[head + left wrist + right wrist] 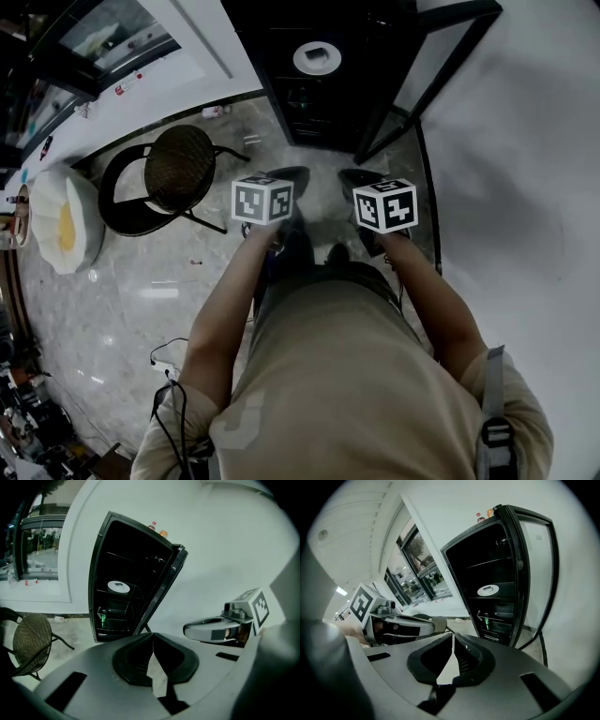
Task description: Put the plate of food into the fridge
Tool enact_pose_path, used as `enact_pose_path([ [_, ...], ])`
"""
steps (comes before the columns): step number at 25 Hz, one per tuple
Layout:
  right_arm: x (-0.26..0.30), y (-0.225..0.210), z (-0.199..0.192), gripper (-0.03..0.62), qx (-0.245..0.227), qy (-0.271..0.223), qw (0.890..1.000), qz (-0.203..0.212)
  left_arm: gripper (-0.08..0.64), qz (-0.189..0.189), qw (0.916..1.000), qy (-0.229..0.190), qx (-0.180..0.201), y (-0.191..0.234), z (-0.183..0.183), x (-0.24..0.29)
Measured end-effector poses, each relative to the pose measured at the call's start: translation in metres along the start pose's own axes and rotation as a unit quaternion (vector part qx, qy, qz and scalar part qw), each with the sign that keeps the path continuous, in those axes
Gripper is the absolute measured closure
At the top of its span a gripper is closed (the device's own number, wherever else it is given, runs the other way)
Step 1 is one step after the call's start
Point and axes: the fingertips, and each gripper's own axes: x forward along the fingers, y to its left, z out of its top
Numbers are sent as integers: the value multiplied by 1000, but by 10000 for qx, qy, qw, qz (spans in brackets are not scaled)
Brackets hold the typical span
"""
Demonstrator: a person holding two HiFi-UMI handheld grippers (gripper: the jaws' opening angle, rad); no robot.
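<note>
Facing the open fridge [123, 545], the left gripper [153, 637] and the right gripper [453, 638] are held side by side, each with its jaws pressed together on nothing. The plate [118, 587] sits on a fridge shelf, ahead of both grippers and well apart from them, the door [536, 573] swung out just right of the right gripper.

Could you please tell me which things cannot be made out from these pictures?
- Plate on the fridge shelf: too small and glaring in every view to tell what is on it.
- Lower fridge shelves: too dark in both gripper views; only a green item shows.
- Items atop the fridge: too small to name.
- Left tongs and right tongs in the head view: tips hidden under their marker cubes.
</note>
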Motion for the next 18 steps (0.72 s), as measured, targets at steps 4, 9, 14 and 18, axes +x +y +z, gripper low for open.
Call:
enact_pose_path([
  [4,3,10,-3,561,-85,21,9999,107,549,80,9999,-55,-33,1,-6,-9],
  [9,4,19,-15,561,-137,106,9996,234,548,110,9998,-104,-118,-3,-20,-17],
  [14,1,22,-22,561,-173,188,9994,246,549,88,9997,-116,-182,-9,-30,-21],
  [18,-1,22,-23,561,-100,172,9996,208,548,-21,9999,-99,-54,-15,-31,-27],
])
